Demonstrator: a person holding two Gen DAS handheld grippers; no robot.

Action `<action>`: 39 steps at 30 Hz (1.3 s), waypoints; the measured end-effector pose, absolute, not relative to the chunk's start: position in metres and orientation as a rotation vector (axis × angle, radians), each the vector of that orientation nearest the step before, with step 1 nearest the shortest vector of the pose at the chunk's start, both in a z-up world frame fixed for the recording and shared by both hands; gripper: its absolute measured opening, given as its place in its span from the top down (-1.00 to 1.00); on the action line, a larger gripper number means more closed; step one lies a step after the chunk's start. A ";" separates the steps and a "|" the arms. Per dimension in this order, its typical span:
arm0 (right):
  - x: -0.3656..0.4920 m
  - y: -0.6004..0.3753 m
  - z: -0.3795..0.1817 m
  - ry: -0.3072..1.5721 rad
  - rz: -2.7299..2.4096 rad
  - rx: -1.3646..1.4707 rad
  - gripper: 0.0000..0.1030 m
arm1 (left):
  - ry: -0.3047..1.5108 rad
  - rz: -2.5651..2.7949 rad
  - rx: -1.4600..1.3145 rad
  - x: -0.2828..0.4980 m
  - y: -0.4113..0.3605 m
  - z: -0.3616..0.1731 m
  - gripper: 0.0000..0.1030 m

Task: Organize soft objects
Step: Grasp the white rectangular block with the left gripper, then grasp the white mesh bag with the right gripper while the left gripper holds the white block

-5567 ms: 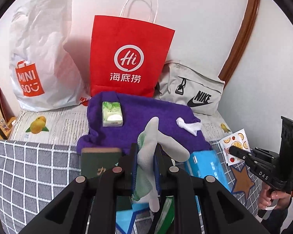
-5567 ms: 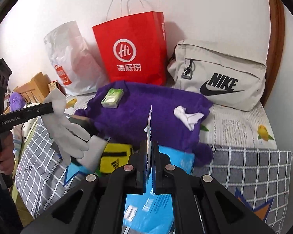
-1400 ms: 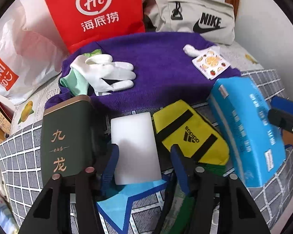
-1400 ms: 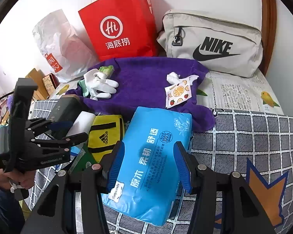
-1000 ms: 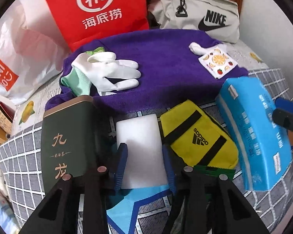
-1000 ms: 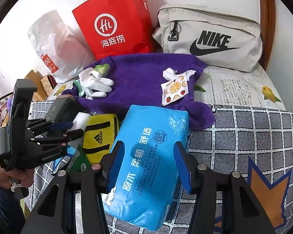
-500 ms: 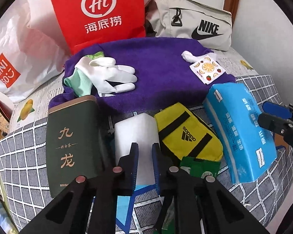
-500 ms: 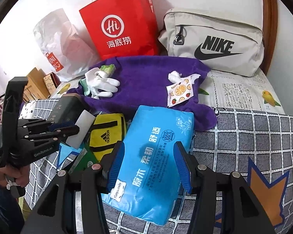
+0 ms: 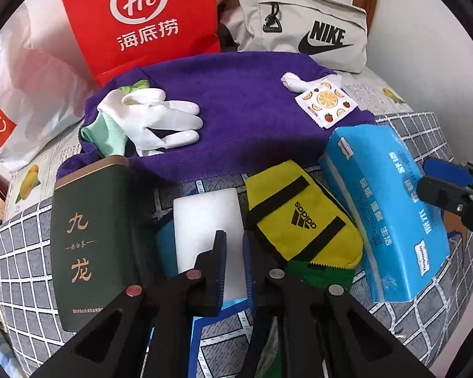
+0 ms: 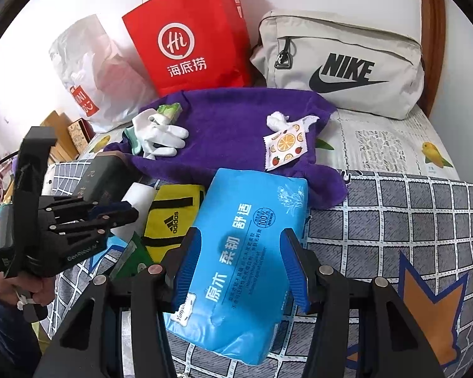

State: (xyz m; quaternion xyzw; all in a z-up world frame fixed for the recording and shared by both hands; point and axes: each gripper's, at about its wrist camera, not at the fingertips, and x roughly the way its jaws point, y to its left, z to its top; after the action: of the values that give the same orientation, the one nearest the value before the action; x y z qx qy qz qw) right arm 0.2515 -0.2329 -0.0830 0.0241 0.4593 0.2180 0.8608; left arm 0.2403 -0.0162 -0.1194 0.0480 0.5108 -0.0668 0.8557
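Left claw (image 9: 234, 245) now pinched on white sponge (image 9: 208, 217), lifted.

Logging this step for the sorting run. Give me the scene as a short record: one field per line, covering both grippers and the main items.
left gripper: shut on the white sponge block
right gripper: open, fingers either side of the blue tissue pack, not clamped
on purple towel: white glove, fruit-print packet, crumpled tissue
in front of the towel: green tin, yellow Adidas pouch
at the wall: red paper bag, Nike bag, white plastic bag
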 end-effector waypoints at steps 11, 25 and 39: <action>0.243 -0.229 -0.078 0.946 0.473 0.045 -0.01 | 1.054 -0.143 0.080 0.225 -0.009 -0.108 0.94; 0.250 -0.233 -0.083 0.960 0.469 0.055 -0.01 | 1.067 -0.073 0.188 0.244 -0.014 -0.121 -0.08; 0.254 -0.236 -0.086 0.967 0.456 0.062 -0.01 | 1.081 -0.090 0.187 0.251 -0.018 -0.133 0.11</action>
State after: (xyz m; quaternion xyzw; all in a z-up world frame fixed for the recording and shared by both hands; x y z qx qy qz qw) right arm 0.2537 -0.2363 -0.0855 0.0297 0.4606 0.2173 0.8601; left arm 0.2514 -0.0178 -0.1333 0.0889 0.5137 -0.0426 0.8523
